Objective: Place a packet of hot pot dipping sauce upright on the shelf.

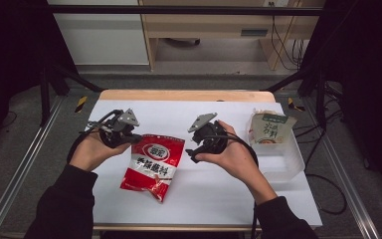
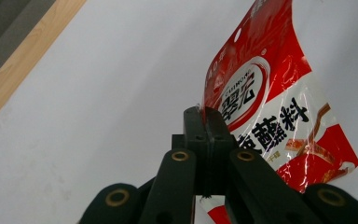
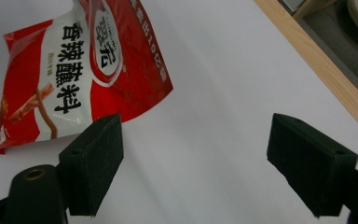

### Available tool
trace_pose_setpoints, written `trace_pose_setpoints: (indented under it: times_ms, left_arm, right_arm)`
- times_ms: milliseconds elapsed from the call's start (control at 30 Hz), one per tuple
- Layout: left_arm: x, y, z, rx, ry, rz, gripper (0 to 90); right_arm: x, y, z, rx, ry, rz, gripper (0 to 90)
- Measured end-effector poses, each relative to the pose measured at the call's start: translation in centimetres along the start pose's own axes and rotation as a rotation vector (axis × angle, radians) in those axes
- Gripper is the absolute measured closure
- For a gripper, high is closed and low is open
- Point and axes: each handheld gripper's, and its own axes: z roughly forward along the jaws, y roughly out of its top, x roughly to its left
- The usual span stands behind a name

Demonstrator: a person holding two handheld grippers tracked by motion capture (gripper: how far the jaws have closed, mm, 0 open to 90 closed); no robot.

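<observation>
Black left tongs (image 2: 206, 122): your jaws are pressed together on the top edge of the red seasoning packet (image 2: 270, 112), with the thin foil caught between the pads.
Left tongs from above: you hold them (image 1: 129, 135) at the packet's upper left corner (image 1: 153, 164), your left hand (image 1: 93, 149) wrapped under the body.
Right tongs (image 3: 193, 163): your jaws stand wide apart with nothing between them; bare white surface (image 3: 205, 93) shows in the gap.
Right tongs from above: you hold them (image 1: 193, 149) just to the right of the packet, apart from it, in your right hand (image 1: 234, 154).
Packet: red and white, printed with dark characters; its upper end is lifted at your left tongs while the lower end trails down toward you on the surface. From the right gripper view, its red corner (image 3: 135, 65) hangs just beyond the left jaw, not touching it.
Surface: white sheet over a wooden top (image 1: 189, 95).
Far right: a clear plastic bin (image 1: 288, 159) sits on the surface, with a beige and green pouch (image 1: 270, 127) leaning in its far end, well apart from both tongs.
</observation>
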Motion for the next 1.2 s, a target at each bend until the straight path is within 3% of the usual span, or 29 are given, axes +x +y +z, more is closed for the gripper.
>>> trace_pose_setpoints:
  times_ms: [400,633,933,1200]
  left_arm:
    - [-0.6,1.3,-0.1,0.000,-0.001,0.035,90.0]
    - [-0.6,1.3,-0.1,-0.003,0.003,0.036,90.0]
    - [-0.6,1.2,-0.6,-0.015,0.008,0.033,90.0]
    - [-0.5,1.0,-0.5,-0.012,0.005,0.029,90.0]
  right_arm:
    - [-0.3,1.5,0.2,0.015,0.066,-0.025,20.2]
    - [0.2,2.3,2.0,0.038,0.123,-0.018,25.5]
    - [0.7,3.1,4.0,0.073,0.212,-0.042,47.6]
    - [1.1,3.4,4.6,0.094,0.263,-0.064,77.1]
